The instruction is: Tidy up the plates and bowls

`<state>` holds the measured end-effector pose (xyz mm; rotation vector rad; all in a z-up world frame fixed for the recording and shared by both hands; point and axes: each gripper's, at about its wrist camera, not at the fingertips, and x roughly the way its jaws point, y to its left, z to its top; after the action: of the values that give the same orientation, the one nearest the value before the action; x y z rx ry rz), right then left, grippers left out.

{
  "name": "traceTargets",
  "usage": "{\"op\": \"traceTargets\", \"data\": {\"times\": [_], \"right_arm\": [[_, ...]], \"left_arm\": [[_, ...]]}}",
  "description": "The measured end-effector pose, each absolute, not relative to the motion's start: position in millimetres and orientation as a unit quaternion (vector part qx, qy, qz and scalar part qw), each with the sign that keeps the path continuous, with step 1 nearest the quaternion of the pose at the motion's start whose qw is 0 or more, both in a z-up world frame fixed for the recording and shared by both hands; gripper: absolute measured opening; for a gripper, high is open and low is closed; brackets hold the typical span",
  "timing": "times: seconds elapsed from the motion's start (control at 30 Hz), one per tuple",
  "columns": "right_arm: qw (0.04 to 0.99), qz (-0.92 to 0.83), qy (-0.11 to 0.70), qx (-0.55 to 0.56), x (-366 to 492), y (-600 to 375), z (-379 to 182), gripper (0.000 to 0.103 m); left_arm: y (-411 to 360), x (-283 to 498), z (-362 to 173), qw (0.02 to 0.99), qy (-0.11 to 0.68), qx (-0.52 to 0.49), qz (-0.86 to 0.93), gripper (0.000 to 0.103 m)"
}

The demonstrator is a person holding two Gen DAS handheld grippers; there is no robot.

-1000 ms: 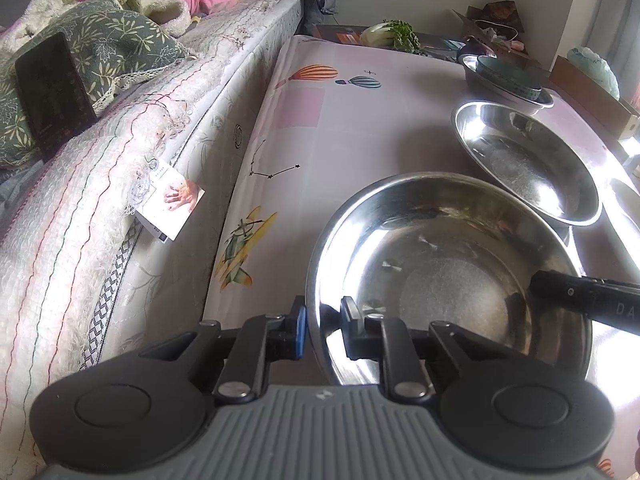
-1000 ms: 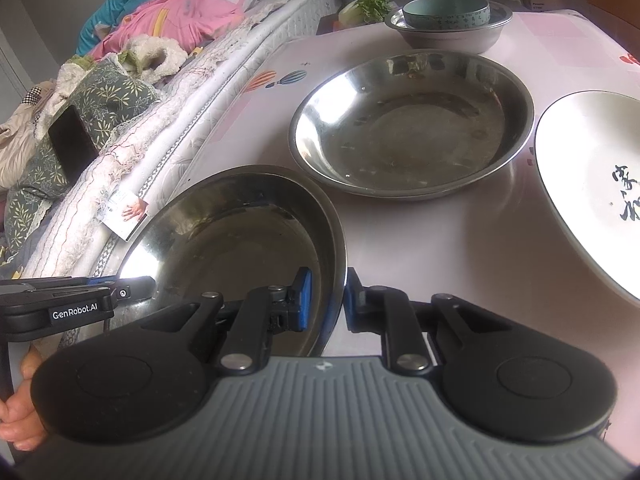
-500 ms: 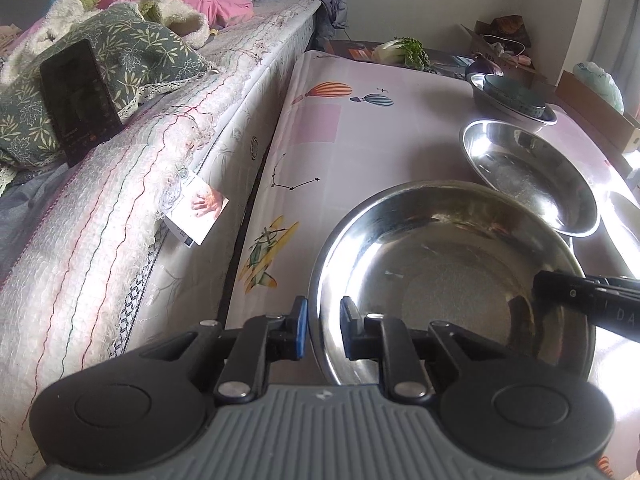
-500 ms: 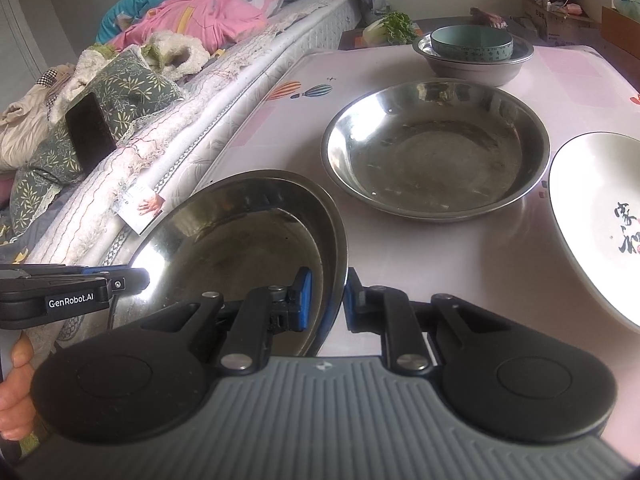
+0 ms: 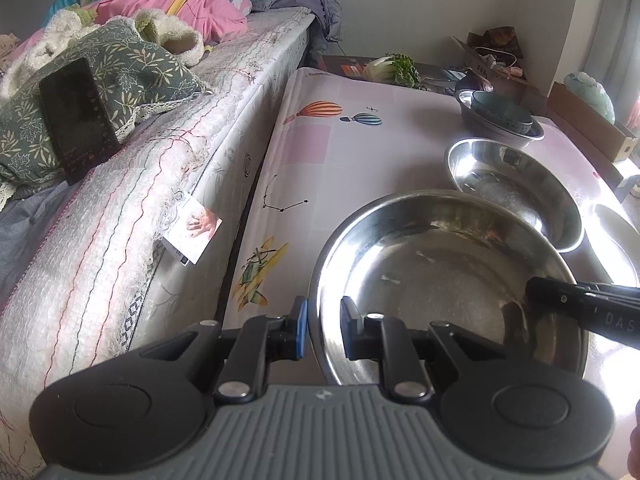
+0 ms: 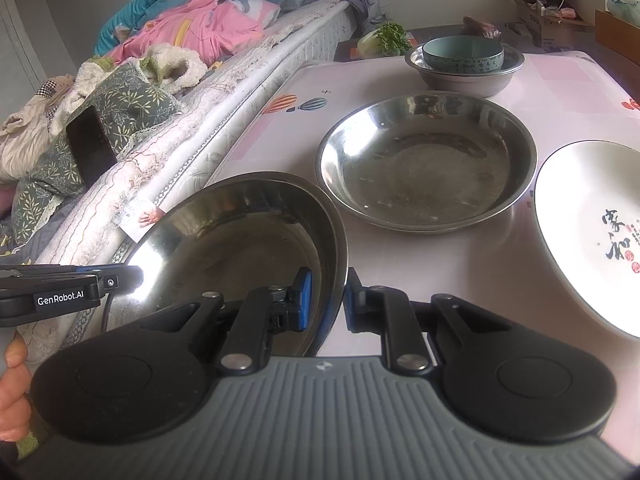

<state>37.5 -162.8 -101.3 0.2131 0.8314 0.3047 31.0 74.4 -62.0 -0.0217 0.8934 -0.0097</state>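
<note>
Holding the near steel basin (image 6: 240,240) at lower frame by opposite rims, my left tongs (image 5: 323,328) and right tongs (image 6: 325,300) both clamped, I judge stacking barely begun: second basin (image 6: 426,164), white plate (image 6: 592,232), nested teal bowl (image 6: 463,54) remain.

White plate (image 6: 592,236) cut by right edge; a washed-out sliver in left view. Teal bowl's (image 6: 463,54) base hidden in a steel bowl (image 6: 464,76). Thumb (image 6: 14,396) cropped at left edge.
</note>
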Motion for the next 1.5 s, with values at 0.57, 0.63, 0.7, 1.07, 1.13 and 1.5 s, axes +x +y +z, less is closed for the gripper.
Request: {"op": "traceTargets", "data": {"times": [0.57, 0.63, 0.7, 1.07, 1.13, 1.5], "right_arm": [[0.91, 0.118, 0.378, 0.124, 48, -200, -85, 0.015], [0.911, 0.11, 0.375, 0.13, 50, -209, -84, 0.015], [0.913, 0.098, 0.371, 0.137, 53, -220, -83, 0.015], [0.91, 0.032, 0.378, 0.167, 87, -282, -93, 0.016], [0.908, 0.027, 0.383, 0.168, 94, -288, -97, 0.017], [0.915, 0.019, 0.38, 0.134, 128, -292, -100, 0.021]], "left_arm": [[43, 54, -44, 0.909, 0.415, 0.001, -0.042, 0.018], [36, 61, -42, 0.909, 0.413, 0.004, -0.051, 0.018], [27, 71, -41, 0.909, 0.411, 0.005, -0.064, 0.018], [-30, 144, -50, 0.896, 0.425, 0.002, -0.126, 0.018], [-38, 155, -56, 0.892, 0.432, 0.003, -0.13, 0.018], [-44, 175, -71, 0.885, 0.446, -0.001, -0.132, 0.018]]}}
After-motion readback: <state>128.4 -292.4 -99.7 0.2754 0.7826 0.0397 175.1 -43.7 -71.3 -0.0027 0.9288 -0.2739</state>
